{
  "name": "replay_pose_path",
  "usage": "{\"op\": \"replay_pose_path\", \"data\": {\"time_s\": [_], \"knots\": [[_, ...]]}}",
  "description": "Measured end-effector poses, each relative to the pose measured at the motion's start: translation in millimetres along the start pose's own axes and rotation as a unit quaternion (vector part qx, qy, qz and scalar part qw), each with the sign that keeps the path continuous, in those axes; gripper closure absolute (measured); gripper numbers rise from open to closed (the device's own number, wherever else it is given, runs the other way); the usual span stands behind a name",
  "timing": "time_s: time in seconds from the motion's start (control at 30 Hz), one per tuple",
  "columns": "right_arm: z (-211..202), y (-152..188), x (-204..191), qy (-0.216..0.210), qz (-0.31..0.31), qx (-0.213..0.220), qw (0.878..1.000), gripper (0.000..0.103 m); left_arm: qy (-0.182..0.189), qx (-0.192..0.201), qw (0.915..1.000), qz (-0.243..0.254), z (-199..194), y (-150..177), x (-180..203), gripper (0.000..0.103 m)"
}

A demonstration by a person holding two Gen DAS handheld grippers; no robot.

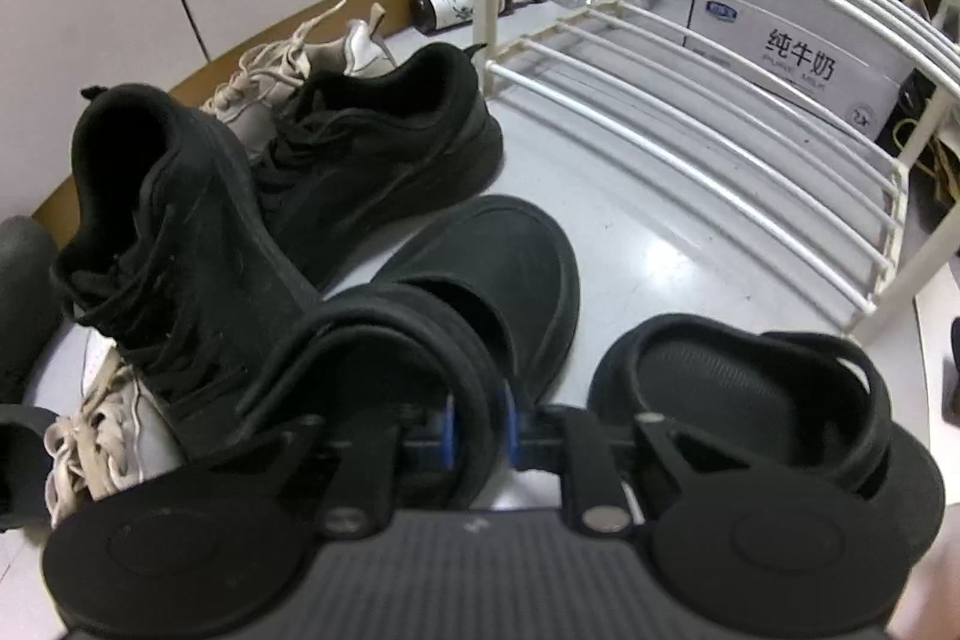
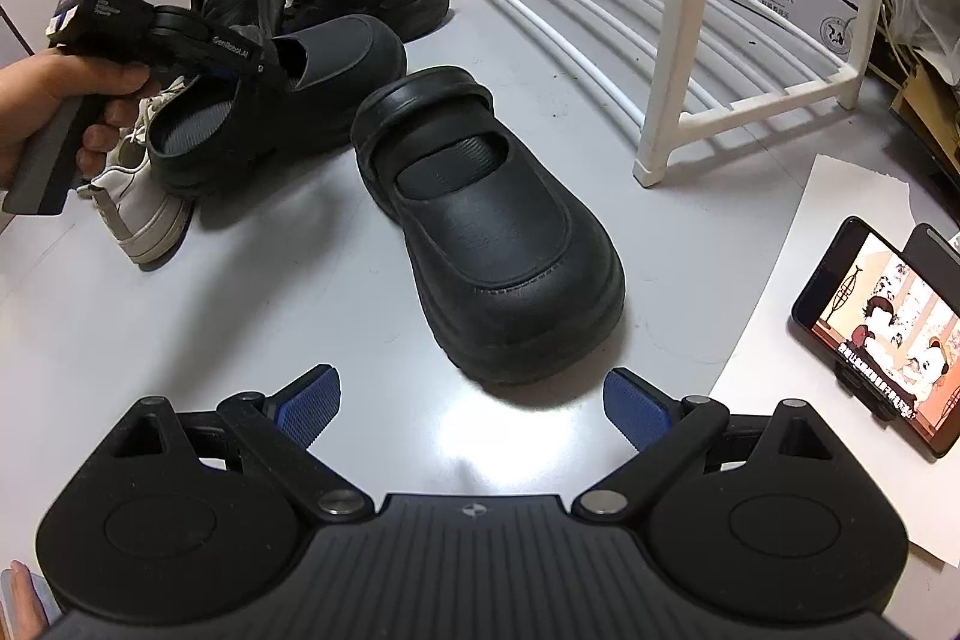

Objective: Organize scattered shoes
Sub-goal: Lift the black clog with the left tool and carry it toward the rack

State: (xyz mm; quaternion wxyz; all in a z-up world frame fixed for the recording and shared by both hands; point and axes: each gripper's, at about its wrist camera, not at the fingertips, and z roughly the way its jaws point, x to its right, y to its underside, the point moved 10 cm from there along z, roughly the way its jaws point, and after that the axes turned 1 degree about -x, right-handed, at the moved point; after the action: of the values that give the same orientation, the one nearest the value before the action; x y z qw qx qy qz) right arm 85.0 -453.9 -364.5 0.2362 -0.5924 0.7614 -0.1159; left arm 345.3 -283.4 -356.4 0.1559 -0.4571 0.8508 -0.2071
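The grey surface [image 1: 630, 244] carries scattered shoes before a white wire shoe rack [image 1: 720, 112]. At lower centre, my left gripper [image 1: 480, 427] is clamped on the black rubber clog's heel strap [image 1: 420, 334]; I should lift level. In the right view, my right gripper [image 2: 474, 409] stands apart below the matching clog [image 2: 492, 232].

The two clogs [image 2: 480, 232] are black. The sneakers [image 1: 372, 142] are black too. One laced shoe [image 2: 144, 208] is white. The rack [image 1: 690, 112] is white. The desk [image 2: 240, 316] is grey.
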Motion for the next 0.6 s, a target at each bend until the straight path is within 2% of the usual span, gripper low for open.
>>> {"op": "replay_pose_path", "data": {"time_s": [0.1, 0.6], "knots": [[0.6, 0.5, 2.0, 0.002, 0.002, -0.001, 1.0, 0.005, 0.014, 0.002, 0.9998, -0.015, -4.9, -4.2, 0.1, 0.087], [4.3, 1.9, -3.1, -0.006, 0.001, -0.003, 1.0, 0.005, 0.023, 0.034, 0.9965, -0.073, -47.2, -12.1, -25.6, 0.087]]}}
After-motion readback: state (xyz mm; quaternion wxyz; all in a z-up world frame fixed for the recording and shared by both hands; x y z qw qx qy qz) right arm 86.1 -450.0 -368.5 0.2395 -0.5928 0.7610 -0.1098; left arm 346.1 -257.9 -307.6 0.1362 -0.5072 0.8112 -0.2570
